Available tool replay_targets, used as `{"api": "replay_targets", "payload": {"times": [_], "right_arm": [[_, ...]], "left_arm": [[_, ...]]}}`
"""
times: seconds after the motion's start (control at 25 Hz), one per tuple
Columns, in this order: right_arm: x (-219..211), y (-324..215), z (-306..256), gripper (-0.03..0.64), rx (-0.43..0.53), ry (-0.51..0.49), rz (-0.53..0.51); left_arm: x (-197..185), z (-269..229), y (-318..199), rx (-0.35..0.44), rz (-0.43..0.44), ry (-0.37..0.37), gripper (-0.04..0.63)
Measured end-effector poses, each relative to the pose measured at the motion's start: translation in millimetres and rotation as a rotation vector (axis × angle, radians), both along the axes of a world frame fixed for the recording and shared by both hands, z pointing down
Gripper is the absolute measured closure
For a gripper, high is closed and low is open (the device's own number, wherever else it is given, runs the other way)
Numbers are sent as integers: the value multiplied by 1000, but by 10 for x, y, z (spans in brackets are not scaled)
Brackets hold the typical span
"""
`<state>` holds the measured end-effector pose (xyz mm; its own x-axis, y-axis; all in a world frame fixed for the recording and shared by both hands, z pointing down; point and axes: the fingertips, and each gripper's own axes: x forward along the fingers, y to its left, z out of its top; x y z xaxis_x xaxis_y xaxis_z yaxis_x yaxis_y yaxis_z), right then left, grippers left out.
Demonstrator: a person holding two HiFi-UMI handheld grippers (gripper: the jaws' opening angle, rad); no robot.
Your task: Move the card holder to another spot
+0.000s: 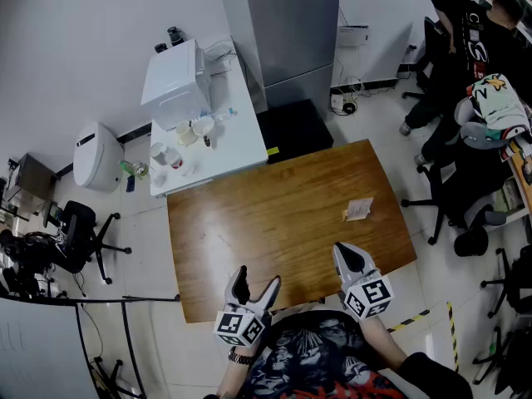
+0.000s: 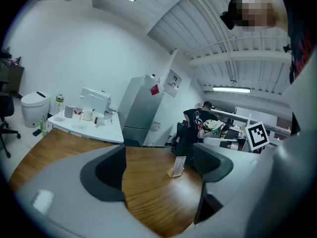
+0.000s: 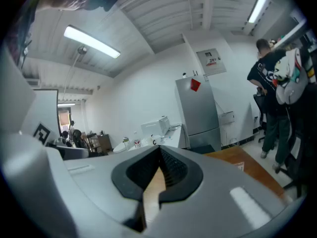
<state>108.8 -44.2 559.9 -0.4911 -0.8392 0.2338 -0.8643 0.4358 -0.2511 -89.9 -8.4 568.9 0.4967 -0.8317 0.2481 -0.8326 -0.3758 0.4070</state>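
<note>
The card holder (image 1: 359, 209) is a small clear stand with a pale card, upright on the right part of the brown wooden table (image 1: 274, 223). In the left gripper view the card holder (image 2: 177, 166) shows far off between the jaws. My left gripper (image 1: 255, 287) hangs over the table's near edge, open and empty. My right gripper (image 1: 349, 254) is shut with nothing in it, near the front edge, short of the card holder. The right gripper view shows only a corner of the card holder (image 3: 240, 166) past its jaws.
A white table (image 1: 218, 144) with cups, a bottle and a white appliance (image 1: 174, 81) abuts the far left corner. A grey fridge (image 1: 293, 32) stands behind. Office chairs (image 1: 465, 181) and a person (image 1: 470, 40) are to the right; another chair (image 1: 79, 231) is left.
</note>
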Motion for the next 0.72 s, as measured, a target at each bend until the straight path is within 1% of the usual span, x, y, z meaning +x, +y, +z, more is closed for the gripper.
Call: {"api": "replay_targets", "payload": {"times": [0.08, 0.12, 0.16, 0.24, 0.32, 0.36, 0.4, 0.48, 0.56, 0.6, 0.72], "right_arm": [[167, -68, 186, 614, -23, 24, 45], [261, -103, 324, 550, -44, 46, 67], [368, -138, 505, 457, -76, 73, 87], [613, -208, 958, 295, -170, 127, 127], [879, -303, 1454, 171, -273, 173, 170], [1006, -375, 1690, 132, -319, 189, 195], [1121, -467, 1904, 120, -355, 204, 221], [1291, -706, 2266, 119, -405, 233, 263], [1403, -1002, 2563, 55, -453, 255, 294], [1460, -1154, 2682, 37, -478, 260, 318], [1589, -1489, 2992, 37, -568, 272, 373]], "left_arm": [[36, 67, -5, -14, -3, -2, 183], [50, 104, -4, -20, -4, -2, 183], [60, 144, -1, -24, -6, -2, 183], [69, 188, 6, -29, -14, -5, 184], [56, 200, 14, -36, -31, -15, 184], [41, 210, 23, -43, -41, -21, 184], [25, 224, 36, -52, -52, -28, 184], [2, 258, 82, -77, -72, -44, 184], [-15, 295, 146, -106, -93, -64, 186], [-29, 315, 181, -123, -105, -75, 187], [-98, 359, 291, -160, -139, -98, 189]]}}
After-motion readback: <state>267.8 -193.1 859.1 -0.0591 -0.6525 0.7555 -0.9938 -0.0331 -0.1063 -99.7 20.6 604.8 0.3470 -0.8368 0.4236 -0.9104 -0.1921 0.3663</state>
